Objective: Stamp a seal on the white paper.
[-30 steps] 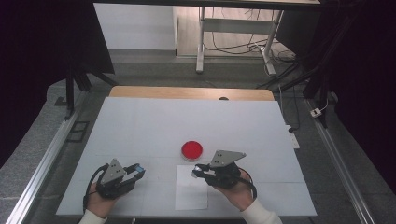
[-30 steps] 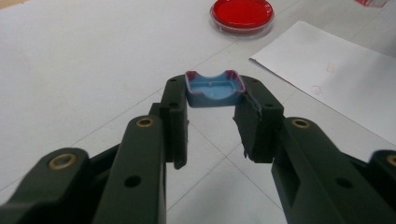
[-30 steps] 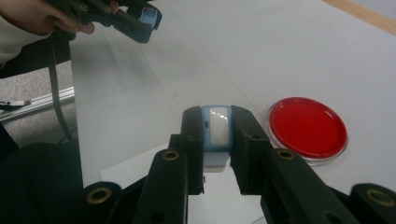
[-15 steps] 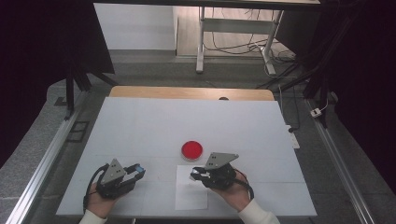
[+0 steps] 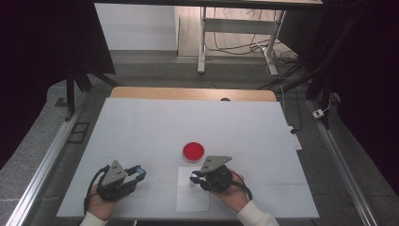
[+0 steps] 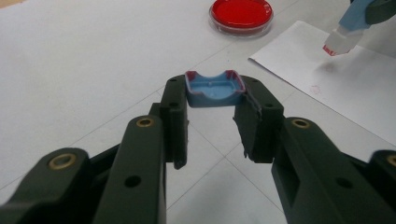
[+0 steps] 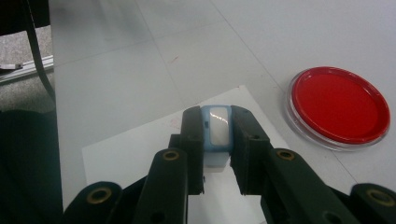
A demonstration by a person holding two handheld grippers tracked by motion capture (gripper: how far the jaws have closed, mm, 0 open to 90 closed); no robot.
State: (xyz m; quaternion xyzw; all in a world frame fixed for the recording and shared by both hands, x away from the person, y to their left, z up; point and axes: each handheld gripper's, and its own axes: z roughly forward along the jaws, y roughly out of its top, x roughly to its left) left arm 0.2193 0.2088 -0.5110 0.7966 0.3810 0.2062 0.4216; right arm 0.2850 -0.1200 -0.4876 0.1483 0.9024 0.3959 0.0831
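We hold the left gripper (image 5: 137, 172) low over the table's near left area, its jaws closed on a small blue cap (image 6: 215, 87), with the left hand (image 5: 101, 197) wrapped around its body. We hold the right gripper (image 5: 194, 178) near centre, jaws clamped on a blue stamp (image 7: 218, 130), right hand (image 5: 230, 193) behind it.

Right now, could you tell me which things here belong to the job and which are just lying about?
In use:
blue stamp in right gripper
blue cap in left gripper
white paper
red dish

Lying about:
cables on the floor
metal stand
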